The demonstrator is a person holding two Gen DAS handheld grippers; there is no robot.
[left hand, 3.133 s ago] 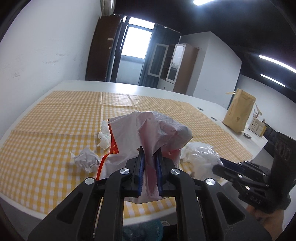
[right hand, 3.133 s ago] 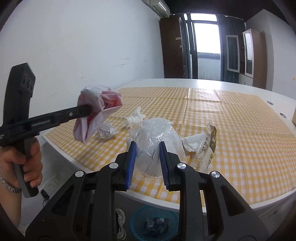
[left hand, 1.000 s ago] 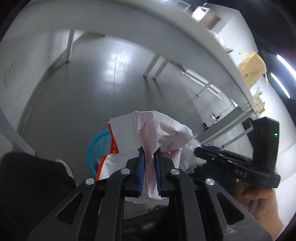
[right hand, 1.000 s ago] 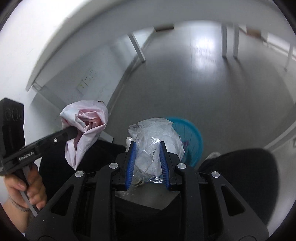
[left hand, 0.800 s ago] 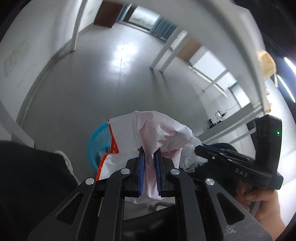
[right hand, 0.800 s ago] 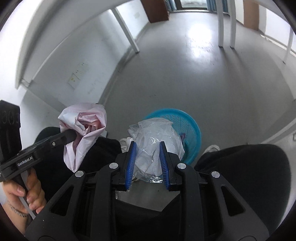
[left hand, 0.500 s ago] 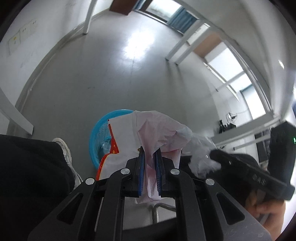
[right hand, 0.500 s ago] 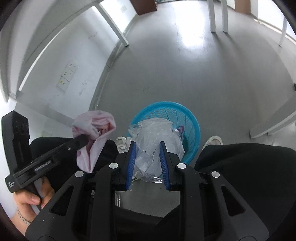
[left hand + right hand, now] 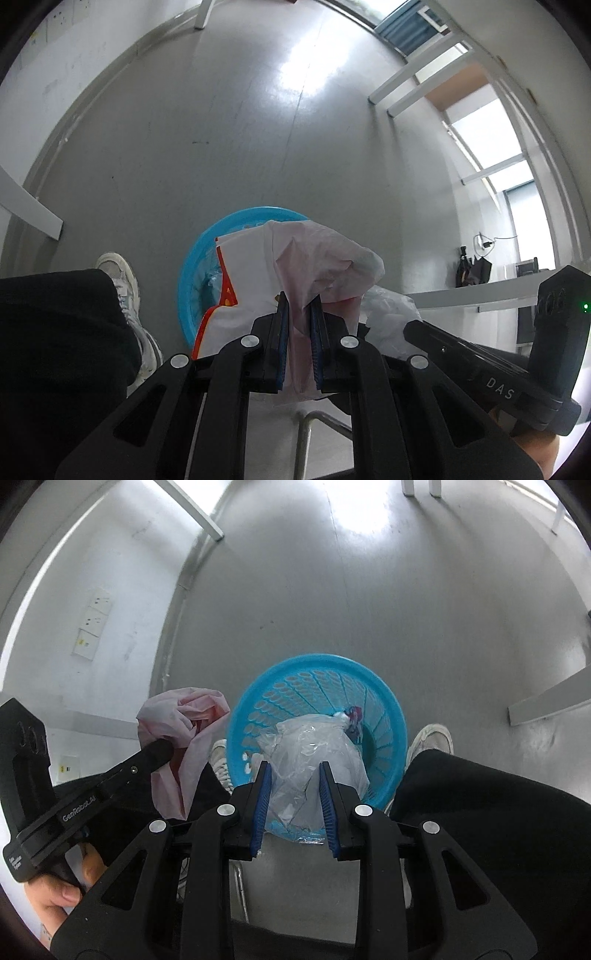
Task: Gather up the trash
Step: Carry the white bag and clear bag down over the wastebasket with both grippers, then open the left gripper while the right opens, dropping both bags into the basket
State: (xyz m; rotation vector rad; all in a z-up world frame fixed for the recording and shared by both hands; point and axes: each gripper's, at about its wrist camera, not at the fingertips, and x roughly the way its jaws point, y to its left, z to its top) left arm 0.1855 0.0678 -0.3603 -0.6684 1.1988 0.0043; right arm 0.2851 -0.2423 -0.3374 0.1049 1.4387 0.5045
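My left gripper [image 9: 298,314] is shut on a crumpled pink-and-white plastic bag [image 9: 317,258] with a red-edged wrapper, held above the floor near the blue trash basket [image 9: 192,266]. My right gripper [image 9: 293,771] is shut on a clear plastic bag [image 9: 314,753], held right over the blue perforated basket [image 9: 384,709]. Some trash lies in the basket. In the right wrist view the left gripper with the pink bag [image 9: 181,716] sits left of the basket. In the left wrist view the clear bag [image 9: 388,310] shows at right.
The basket stands on a grey floor between the person's white shoes [image 9: 432,742] and dark trouser legs [image 9: 498,812]. White table legs [image 9: 406,85] and a wall with sockets [image 9: 92,624] lie around. A metal chair frame [image 9: 314,435] is below.
Both grippers have come down from the table and tilted toward the floor. The basket has moved under the clear bag. Both still hold their bags.
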